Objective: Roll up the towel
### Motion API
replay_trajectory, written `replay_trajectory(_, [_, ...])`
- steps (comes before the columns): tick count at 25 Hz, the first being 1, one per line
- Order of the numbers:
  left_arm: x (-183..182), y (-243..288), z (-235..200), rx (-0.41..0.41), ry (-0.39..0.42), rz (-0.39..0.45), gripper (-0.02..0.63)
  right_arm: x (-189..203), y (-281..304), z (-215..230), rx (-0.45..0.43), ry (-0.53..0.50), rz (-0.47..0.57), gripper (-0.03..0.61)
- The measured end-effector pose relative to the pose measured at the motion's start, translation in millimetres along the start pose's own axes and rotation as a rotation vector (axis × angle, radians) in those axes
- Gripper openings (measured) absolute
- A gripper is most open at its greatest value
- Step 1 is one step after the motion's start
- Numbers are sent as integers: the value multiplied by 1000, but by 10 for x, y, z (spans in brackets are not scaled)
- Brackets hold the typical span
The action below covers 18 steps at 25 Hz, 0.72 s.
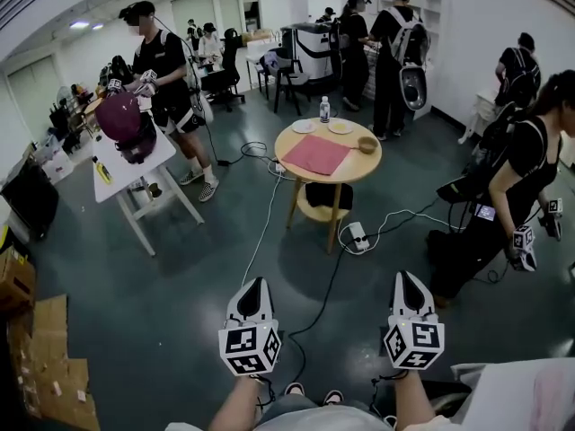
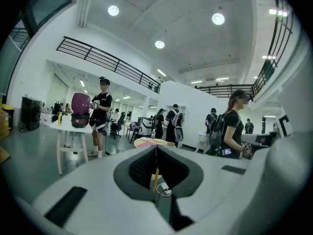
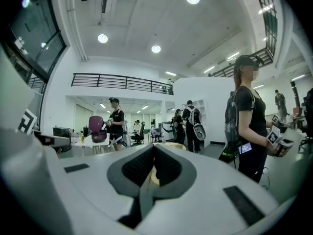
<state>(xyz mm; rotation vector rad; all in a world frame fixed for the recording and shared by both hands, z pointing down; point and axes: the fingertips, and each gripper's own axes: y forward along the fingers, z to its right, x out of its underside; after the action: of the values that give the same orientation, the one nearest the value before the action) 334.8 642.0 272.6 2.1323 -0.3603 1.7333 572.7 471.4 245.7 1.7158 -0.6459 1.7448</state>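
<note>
A pink towel (image 1: 316, 153) lies flat on a round wooden table (image 1: 300, 173) some way ahead of me across the dark floor. The left gripper view shows that table (image 2: 146, 142) only as a sliver beyond the jaws. My left gripper (image 1: 255, 287) and right gripper (image 1: 409, 282) are held side by side low in the head view, pointing toward the table, far short of it. Both are shut with nothing between the jaws; the left gripper (image 2: 156, 149) and the right gripper (image 3: 153, 148) have their tips meeting.
On the round table stand a water bottle (image 1: 324, 109), two small plates (image 1: 340, 127) and a bowl (image 1: 367, 144). A power strip (image 1: 358, 235) and cables lie on the floor before it. A person (image 1: 503, 196) stands at right, another at a white table (image 1: 151, 162) at left. Cardboard (image 1: 49, 366) lies bottom left.
</note>
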Motion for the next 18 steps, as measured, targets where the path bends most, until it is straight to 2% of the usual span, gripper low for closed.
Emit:
replay_trajectory(1, [-17,0,6,5,2,1,22,-4,7,-20,-8,2,-1,3])
replay_trajectory(2, [-27,0,6,10,3,2,69,-2,17,-45,-17,2,-2,32])
replay_trajectory(6, [-28,-14,-88,13,4,11,103,21,60,-161,-28,-14,-1,75])
replay_trajectory(8, [-45,-24,-150,12,2,20,152,13,85,-218,-33,-18,1,104])
replay_trajectory(13, [-124,-30,-253,17,0,29,259,-58,134,-291,-32,-27,8,209])
replay_trajectory(18, [-91,40,-416,20,-11,23,382,-29,214,-411,-33,-52,14,354])
